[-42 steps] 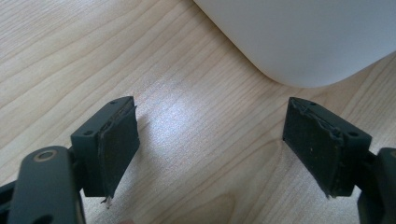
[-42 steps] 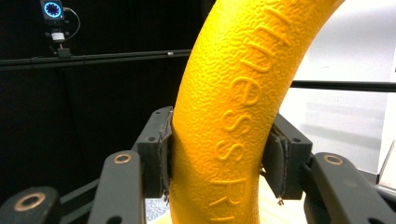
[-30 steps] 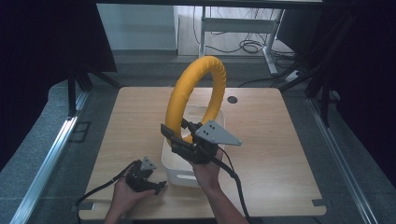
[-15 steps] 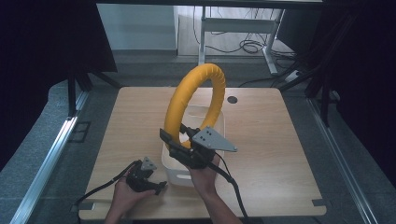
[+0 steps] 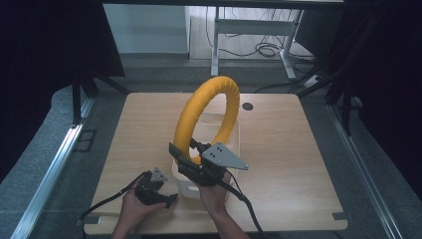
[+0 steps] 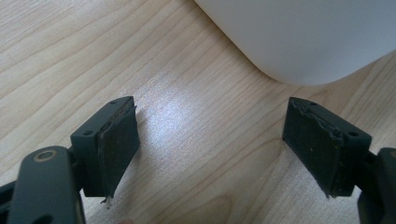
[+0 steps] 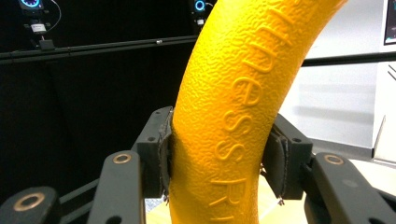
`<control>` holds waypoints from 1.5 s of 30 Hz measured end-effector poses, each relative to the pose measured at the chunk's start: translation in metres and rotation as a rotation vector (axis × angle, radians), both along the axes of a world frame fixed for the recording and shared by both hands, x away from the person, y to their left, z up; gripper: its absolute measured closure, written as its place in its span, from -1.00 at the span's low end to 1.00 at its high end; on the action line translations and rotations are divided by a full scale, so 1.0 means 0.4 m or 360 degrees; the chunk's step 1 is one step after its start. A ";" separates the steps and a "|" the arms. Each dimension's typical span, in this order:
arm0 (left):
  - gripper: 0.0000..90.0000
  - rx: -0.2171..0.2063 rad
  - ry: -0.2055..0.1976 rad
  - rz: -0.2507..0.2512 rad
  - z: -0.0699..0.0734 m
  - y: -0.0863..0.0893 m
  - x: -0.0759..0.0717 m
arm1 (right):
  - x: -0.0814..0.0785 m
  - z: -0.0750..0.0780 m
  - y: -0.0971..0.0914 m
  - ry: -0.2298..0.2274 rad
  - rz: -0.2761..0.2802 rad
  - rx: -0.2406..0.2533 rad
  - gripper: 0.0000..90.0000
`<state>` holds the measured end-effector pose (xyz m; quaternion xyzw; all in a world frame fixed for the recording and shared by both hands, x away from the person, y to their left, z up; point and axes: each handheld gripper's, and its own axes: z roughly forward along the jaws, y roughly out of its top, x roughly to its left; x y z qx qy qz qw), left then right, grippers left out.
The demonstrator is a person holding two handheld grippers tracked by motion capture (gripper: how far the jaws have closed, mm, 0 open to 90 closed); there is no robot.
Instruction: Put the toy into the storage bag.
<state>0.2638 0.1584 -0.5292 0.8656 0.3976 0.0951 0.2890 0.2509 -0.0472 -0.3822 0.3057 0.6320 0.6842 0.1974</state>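
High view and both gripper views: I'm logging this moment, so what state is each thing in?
Yellow ring: upright, held above the white bin, clamped at its lower part.
White bin: open-topped, resting on the table.
Right hand-held gripper: shut on the yellow ring, pads pressing both sides.
Left hand-held gripper: open, nothing between its pads, low over the table beside the white bin.
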 end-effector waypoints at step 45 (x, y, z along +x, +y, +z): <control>-0.59 0.0017 -0.0005 -0.0005 0.000 0.001 0.001 | -0.002 -0.100 0.014 0.0189 -0.0053 -0.0115 0.04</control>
